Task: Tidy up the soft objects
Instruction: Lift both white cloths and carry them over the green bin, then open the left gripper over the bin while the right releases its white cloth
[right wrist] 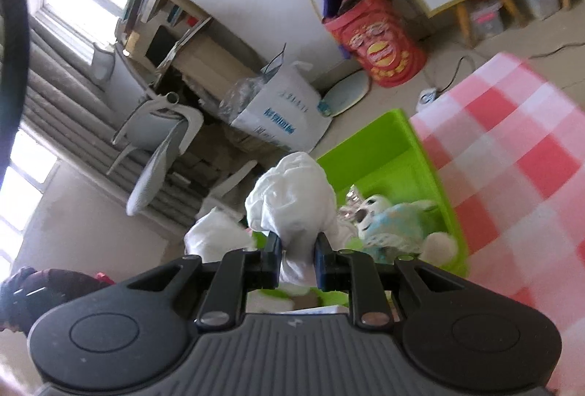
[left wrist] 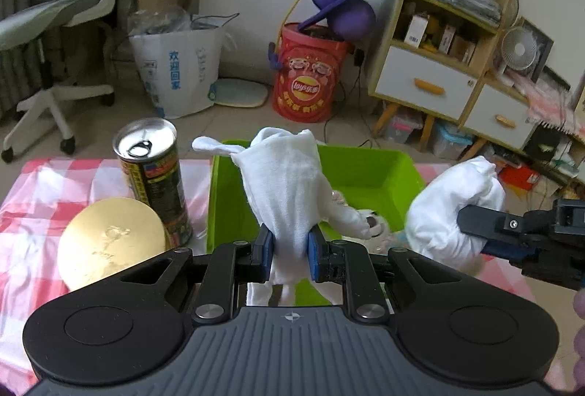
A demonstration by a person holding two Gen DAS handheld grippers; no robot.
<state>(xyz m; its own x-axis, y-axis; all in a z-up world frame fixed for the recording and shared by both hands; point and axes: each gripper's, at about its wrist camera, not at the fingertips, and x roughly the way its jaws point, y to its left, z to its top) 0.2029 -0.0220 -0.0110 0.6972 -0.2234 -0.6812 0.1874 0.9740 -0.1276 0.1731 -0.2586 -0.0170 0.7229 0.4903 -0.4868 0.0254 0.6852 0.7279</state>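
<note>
My left gripper [left wrist: 290, 242] is shut on a white cloth [left wrist: 285, 184] that stands up between its blue pads, just in front of the green bin [left wrist: 365, 155]. To the right, my right gripper [left wrist: 475, 235] reaches in from the side, shut on a second bundled white cloth [left wrist: 446, 209]. The right wrist view shows that gripper [right wrist: 298, 250] pinching its crumpled white cloth [right wrist: 292, 191] over the near edge of the green bin [right wrist: 380, 136]. A teal and white plush toy [right wrist: 391, 220] lies inside the bin. The other white cloth [right wrist: 215, 239] hangs to the left.
A tall drink can [left wrist: 153, 176] and a round gold lid [left wrist: 113, 242] stand left of the bin on the pink checked tablecloth [left wrist: 44, 198]. Beyond the table are a red snack bucket [left wrist: 310, 82], an office chair [left wrist: 55, 16] and a shelf cabinet [left wrist: 438, 41].
</note>
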